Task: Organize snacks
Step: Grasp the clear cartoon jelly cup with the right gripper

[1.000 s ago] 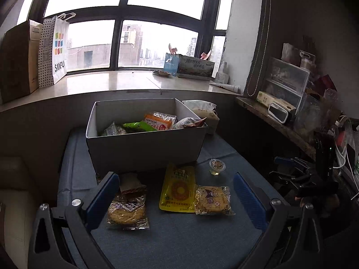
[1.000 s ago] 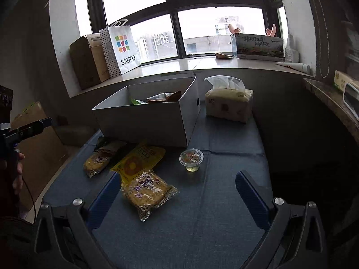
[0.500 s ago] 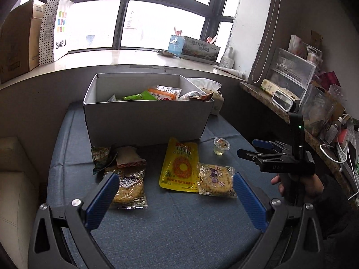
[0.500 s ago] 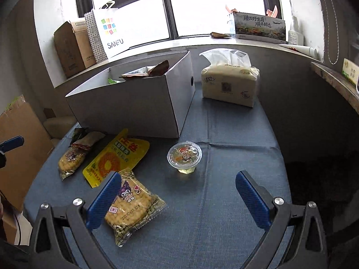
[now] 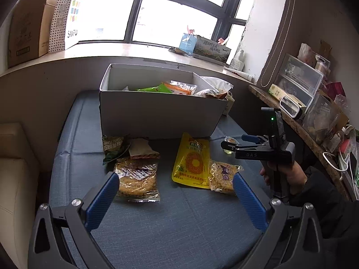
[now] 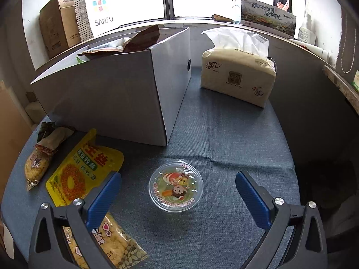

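A white cardboard box (image 5: 161, 114) holding several snack packs stands on the blue-grey table; it also shows in the right wrist view (image 6: 116, 94). In front of it lie a yellow pouch (image 5: 193, 161), two clear cracker packs (image 5: 136, 179) (image 5: 223, 176), a green pack (image 5: 112, 148) and a small jelly cup (image 6: 176, 186). My left gripper (image 5: 175, 190) is open above the table, between the cracker packs. My right gripper (image 6: 178, 189) is open, its fingers on either side of the jelly cup, slightly above it. It also shows in the left wrist view (image 5: 237, 142).
A tissue pack (image 6: 237, 71) stands right of the box. A window sill behind holds a SANFU bag (image 5: 67, 18), a cardboard carton (image 5: 27, 27) and a printed box (image 6: 267, 15). A cluttered shelf (image 5: 309, 103) runs along the right.
My right gripper has moved forward and down, so the jelly cup now sits between its fingers. My left gripper has moved slightly closer to the snacks.
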The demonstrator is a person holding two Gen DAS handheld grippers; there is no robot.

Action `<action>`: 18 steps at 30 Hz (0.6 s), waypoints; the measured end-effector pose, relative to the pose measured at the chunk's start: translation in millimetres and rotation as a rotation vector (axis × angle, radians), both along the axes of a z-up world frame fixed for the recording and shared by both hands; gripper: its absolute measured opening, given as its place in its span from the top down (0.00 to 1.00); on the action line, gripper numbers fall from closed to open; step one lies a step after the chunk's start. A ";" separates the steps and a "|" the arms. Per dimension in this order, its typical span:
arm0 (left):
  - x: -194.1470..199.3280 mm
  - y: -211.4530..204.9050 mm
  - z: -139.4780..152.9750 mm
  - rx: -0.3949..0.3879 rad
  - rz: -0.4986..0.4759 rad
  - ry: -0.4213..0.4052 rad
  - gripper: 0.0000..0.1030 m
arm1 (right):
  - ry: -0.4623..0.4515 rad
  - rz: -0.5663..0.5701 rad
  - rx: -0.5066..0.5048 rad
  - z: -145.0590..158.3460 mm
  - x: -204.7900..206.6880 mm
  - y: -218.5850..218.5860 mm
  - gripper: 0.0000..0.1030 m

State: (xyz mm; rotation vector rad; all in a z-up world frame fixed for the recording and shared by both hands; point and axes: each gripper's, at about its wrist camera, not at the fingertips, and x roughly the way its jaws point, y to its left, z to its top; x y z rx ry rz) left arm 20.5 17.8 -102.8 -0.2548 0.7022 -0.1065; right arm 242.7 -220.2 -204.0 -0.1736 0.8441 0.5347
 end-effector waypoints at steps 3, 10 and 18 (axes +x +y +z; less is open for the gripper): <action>0.6 1.1 -0.9 0.001 0.006 0.007 0.00 | 0.029 -0.022 0.015 -2.5 6.1 -1.1 0.01; 2.6 3.7 -5.3 0.003 0.016 0.019 0.00 | 0.053 0.001 -0.011 -6.9 4.3 0.5 0.51; 17.2 23.9 -19.4 -0.018 0.049 0.034 0.00 | 0.027 0.022 0.089 14.7 -29.2 -16.4 0.51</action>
